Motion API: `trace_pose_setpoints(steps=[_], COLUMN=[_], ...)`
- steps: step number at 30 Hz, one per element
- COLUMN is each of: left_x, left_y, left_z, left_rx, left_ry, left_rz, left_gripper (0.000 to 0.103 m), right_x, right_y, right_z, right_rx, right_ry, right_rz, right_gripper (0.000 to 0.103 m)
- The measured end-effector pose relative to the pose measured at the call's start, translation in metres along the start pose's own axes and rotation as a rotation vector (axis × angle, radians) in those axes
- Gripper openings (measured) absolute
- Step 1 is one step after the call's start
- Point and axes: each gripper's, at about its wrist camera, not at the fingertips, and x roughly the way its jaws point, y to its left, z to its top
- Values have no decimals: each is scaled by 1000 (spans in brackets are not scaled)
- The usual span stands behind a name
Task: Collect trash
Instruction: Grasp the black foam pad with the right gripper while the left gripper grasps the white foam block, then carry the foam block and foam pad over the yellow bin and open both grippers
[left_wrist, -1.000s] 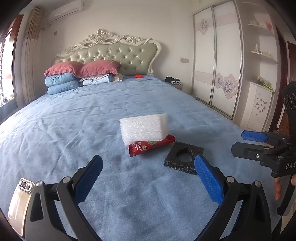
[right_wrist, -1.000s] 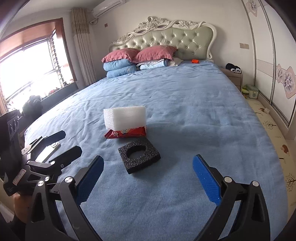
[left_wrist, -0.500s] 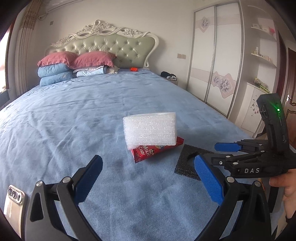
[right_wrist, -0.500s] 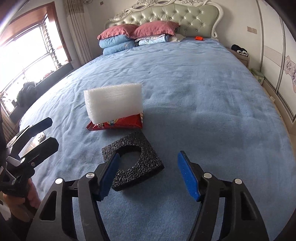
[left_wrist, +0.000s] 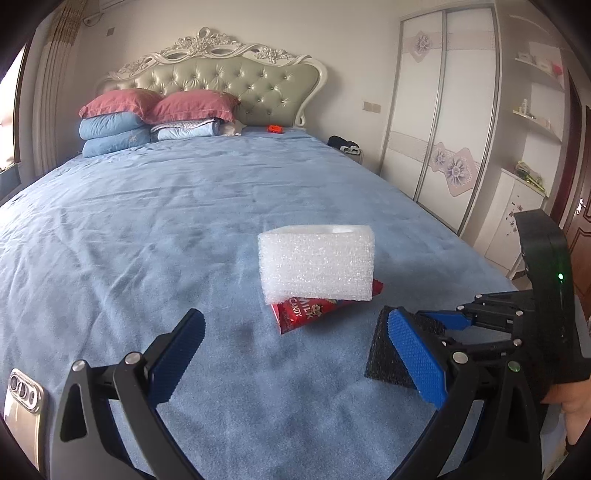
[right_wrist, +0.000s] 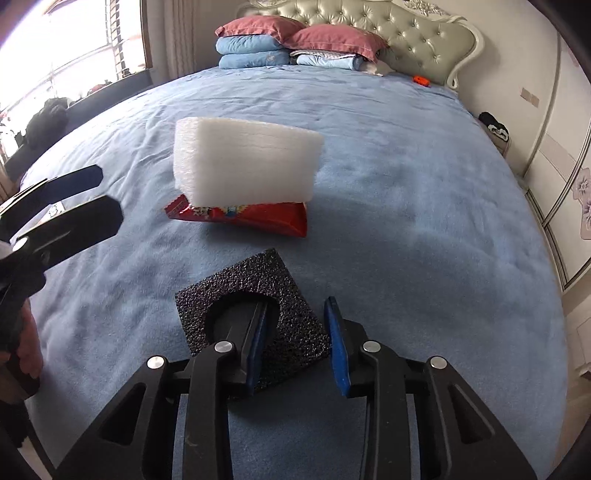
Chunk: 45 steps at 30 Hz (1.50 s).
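Between the right gripper (right_wrist: 299, 339) fingers: one black foam square (right_wrist: 255, 291) with a round hole, lying on the blue bedspread (right_wrist: 424, 229); the left finger sits in the hole, the right finger just off the outer edge, jaws closing, pads not yet pressing. Ahead of it: one white foam block (right_wrist: 243, 166) atop one red candy wrapper (right_wrist: 251, 218). Left gripper (left_wrist: 295, 354): spread wide, empty. Far ahead: four pillows (left_wrist: 147, 118).
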Motion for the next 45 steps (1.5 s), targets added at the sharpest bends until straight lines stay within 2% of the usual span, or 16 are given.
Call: trace_pose_setpoints(steps=[6,11,14,19,20,21,24,28,34,39,45], left_x=[20,40,48,64,66,67,70,60,23,-13,-31], left_y=[-13,-14,-9,-12,-12,-12,-15,-22,-40,-76,-139], left_z=[13,24,30,38,39,39,36,31,31,31,27], left_rx=[36,43,8,6,-1,-6,-6,20,37,69,141], left_ry=[39,62,70,84,79,76,78,60,3,-45,-51], left_rz=[-23,9,-25,-56,-56,-57,-65,-60,-92,-159,-224], left_gripper=[99,99,99,99,98,85,85,84,84,84,85], right_x=[-22,-24,-23,-19,-20,-20,-23,-33,-58,-92,-139], right_y=[-12,-26,-32,-40,-40,-41,-44,-51,-63,-68,-91], right_z=[-6,-7,-4,-1,-2,-3,-8,-14,-28,-54,-88], right_rx=[66,115,138,180,184,189,202,223,244,237,261], right_ry=[-76,-73,-75,-77,-77,-78,-82,-99,-132,-185,-239], right_rz=[42,92,109,141,143,145,158,157,154,107,63], right_gripper=[30,30,30,30,30,30,30,30,30,30,31])
